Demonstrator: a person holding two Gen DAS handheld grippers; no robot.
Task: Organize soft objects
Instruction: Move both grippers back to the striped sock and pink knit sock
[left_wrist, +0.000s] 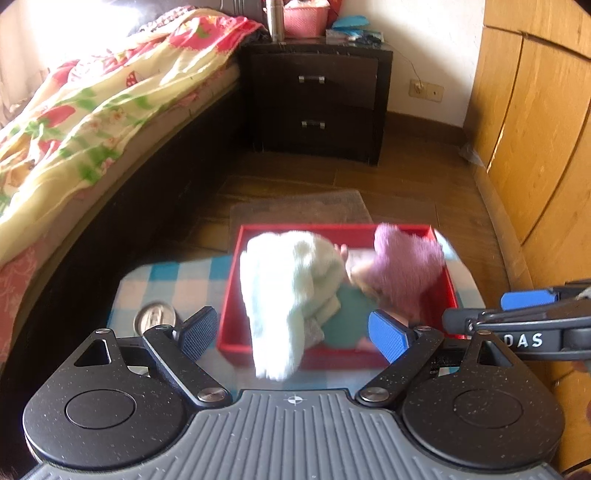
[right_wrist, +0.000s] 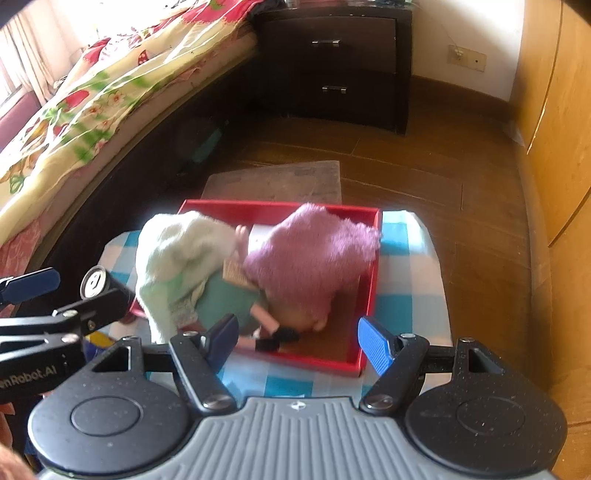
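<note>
Left wrist view, largest first: bed (left_wrist: 92, 122) with floral quilt off to the left of and beyond the red box. Dark two-drawer nightstand (left_wrist: 317, 103) well beyond the red box, against the wall. Wooden wardrobe (left_wrist: 535, 147) off to the right of the red box. Blue-and-white checked cloth (left_wrist: 173, 280) spread directly under the red box. Red box (left_wrist: 231, 291), open-topped and shallow, long axis running away from the camera. Pale green towel (left_wrist: 284, 291) draped over the box's near-left wall, long axis running from inside the box toward the camera, loose end hanging outside onto the checked cloth. Doll (right_wrist: 310, 258) with fluffy purple hair lying inside the red box, in a teal dress, long axis diagonal across the box; in the right wrist view, head down near the near wall, one pink hand toward the far-left corner. Silver can (left_wrist: 155, 317) upright just left of the red box. Left gripper (left_wrist: 295, 332) hovering before the box's near wall, fingers spread wide, gripping nothing, towel lying below the gap. Right gripper (right_wrist: 299, 339) likewise before the near wall, fingers parted, empty, clear of the doll.
</note>
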